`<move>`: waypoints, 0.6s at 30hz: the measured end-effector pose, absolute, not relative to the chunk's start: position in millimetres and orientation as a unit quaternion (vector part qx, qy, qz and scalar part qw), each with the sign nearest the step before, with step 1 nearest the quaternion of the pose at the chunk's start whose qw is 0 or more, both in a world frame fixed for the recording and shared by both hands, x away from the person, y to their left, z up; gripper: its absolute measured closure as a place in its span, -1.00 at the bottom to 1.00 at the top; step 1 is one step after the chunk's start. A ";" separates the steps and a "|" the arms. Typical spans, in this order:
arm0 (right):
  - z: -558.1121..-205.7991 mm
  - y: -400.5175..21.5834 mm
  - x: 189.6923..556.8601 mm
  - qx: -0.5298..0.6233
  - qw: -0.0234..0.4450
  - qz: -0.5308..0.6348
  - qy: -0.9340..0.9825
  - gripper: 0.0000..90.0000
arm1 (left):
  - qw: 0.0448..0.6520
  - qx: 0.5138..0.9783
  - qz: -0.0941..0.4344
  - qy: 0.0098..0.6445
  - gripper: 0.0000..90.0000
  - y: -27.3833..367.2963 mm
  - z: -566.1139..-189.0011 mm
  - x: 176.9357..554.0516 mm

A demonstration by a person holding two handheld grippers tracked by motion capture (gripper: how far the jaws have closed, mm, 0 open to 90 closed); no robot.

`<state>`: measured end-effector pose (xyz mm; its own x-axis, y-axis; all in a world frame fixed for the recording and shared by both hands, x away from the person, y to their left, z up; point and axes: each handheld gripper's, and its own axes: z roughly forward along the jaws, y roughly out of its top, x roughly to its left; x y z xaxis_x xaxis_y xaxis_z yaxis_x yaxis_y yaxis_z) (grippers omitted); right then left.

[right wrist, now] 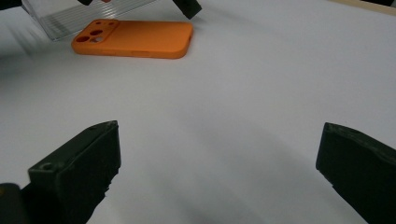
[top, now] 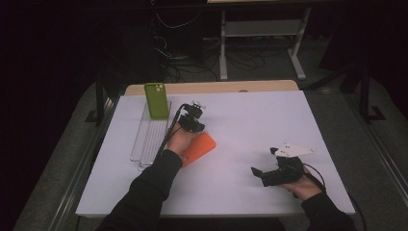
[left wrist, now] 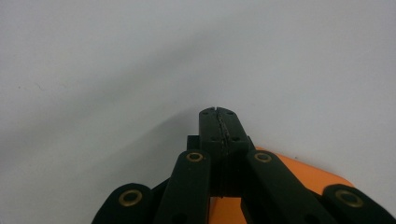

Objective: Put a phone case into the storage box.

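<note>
Orange phone case (top: 199,147) lies flat on the white desk (top: 250,125), just right of a clear ribbed rack (top: 148,139) in which a green case (top: 157,100) stands upright. Left hand-held gripper (top: 193,121) hangs over the orange case's far end, its jaws pressed together with nothing between them. Right hand-held gripper (top: 257,172) rests well apart near the desk's front right, jaws spread wide and empty, pointing toward the orange case.

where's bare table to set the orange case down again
Free: the wide patch between the orange case and the right gripper, and the far right part of the table. Crowded: the left side, around the clear rack with the green case.
</note>
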<state>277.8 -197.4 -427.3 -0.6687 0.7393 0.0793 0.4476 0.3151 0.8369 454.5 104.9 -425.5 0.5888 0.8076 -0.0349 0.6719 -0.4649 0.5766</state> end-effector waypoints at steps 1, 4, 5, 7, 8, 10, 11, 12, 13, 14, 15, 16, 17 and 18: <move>-427.3 -197.4 277.8 0.373 0.162 0.451 0.795 -1.00 | 0.276 0.847 0.121 0.438 1.00 105.0 -426.2 454.3; -427.3 -197.3 278.0 0.373 0.162 0.451 0.795 -1.00 | 0.275 0.845 0.118 0.443 1.00 105.1 -428.7 453.6; -427.3 -197.3 278.0 0.373 0.162 0.451 0.794 -1.00 | 0.273 0.845 0.115 0.445 1.00 105.0 -429.5 453.0; -427.3 -197.3 277.9 0.373 0.162 0.451 0.795 -1.00 | 0.280 0.842 0.115 0.447 1.00 106.0 -430.0 452.2; -427.3 -197.4 277.9 0.373 0.162 0.451 0.795 -1.00 | 0.281 0.842 0.113 0.447 1.00 107.0 -429.8 451.9; -427.3 -197.5 277.8 0.373 0.163 0.450 0.795 -1.00 | 0.284 0.839 0.108 0.451 1.00 108.9 -430.0 450.8; -427.5 -197.4 277.9 0.372 0.163 0.450 0.795 -1.00 | 0.288 0.837 0.106 0.453 1.00 109.6 -430.7 450.4; -427.6 -197.3 277.9 0.371 0.163 0.450 0.796 -1.00 | 0.291 0.836 0.105 0.453 1.00 110.7 -431.0 449.9; -427.6 -197.1 277.8 0.371 0.163 0.450 0.796 -1.00 | 0.293 0.835 0.103 0.455 1.00 110.7 -431.2 449.2; -427.6 -197.1 277.8 0.370 0.164 0.450 0.796 -1.00 | 0.293 0.836 0.101 0.453 1.00 111.0 -431.1 448.2; -427.5 -197.1 277.6 0.370 0.164 0.450 0.796 -1.00 | 0.295 0.837 0.099 0.451 1.00 111.0 -431.4 446.5; -427.5 -197.0 277.4 0.370 0.165 0.450 0.796 -1.00 | 0.296 0.836 0.097 0.451 1.00 110.7 -431.4 445.1; -427.4 -197.1 277.3 0.370 0.165 0.450 0.796 -1.00 | 0.295 0.838 0.097 0.449 1.00 110.9 -431.1 443.7; -427.4 -197.0 277.2 0.371 0.164 0.450 0.795 -1.00 | 0.297 0.838 0.094 0.448 1.00 110.9 -431.3 442.1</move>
